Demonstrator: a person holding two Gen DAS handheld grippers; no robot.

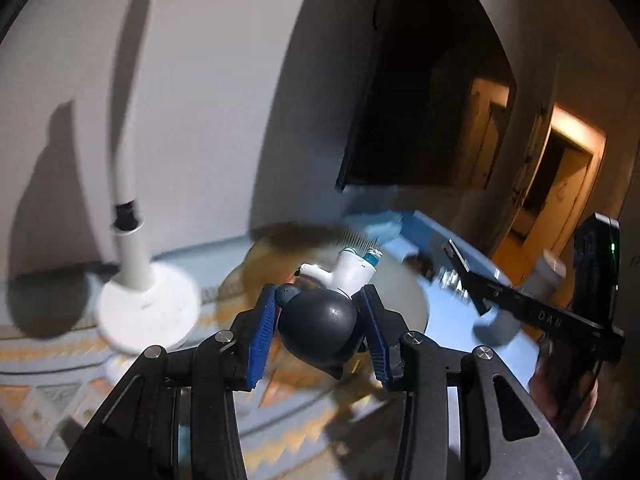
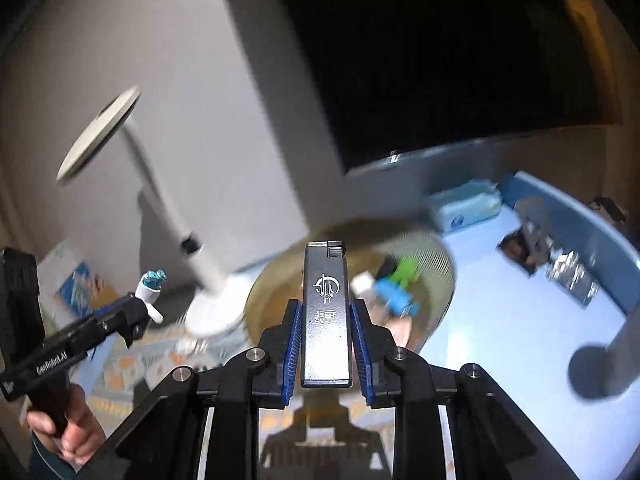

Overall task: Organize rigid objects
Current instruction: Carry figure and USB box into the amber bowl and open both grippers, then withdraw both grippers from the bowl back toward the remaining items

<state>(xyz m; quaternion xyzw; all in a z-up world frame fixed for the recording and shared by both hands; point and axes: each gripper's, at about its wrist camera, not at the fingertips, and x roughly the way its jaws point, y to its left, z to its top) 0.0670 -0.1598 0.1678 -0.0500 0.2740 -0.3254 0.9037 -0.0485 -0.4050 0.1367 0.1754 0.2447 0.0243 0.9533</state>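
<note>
The left hand-held gripper (image 1: 320,320) pinches a round toy (image 1: 318,330); it could roll out. The right hand-held gripper (image 2: 325,340) pinches a lighter (image 2: 325,312) just before the basket (image 2: 436,248); fast moves could drop it outside.

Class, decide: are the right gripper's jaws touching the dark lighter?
Touching. The right wrist view shows both blue pads pressed flat against the sides of the lighter, with no gap, so the right gripper clamps it.
</note>
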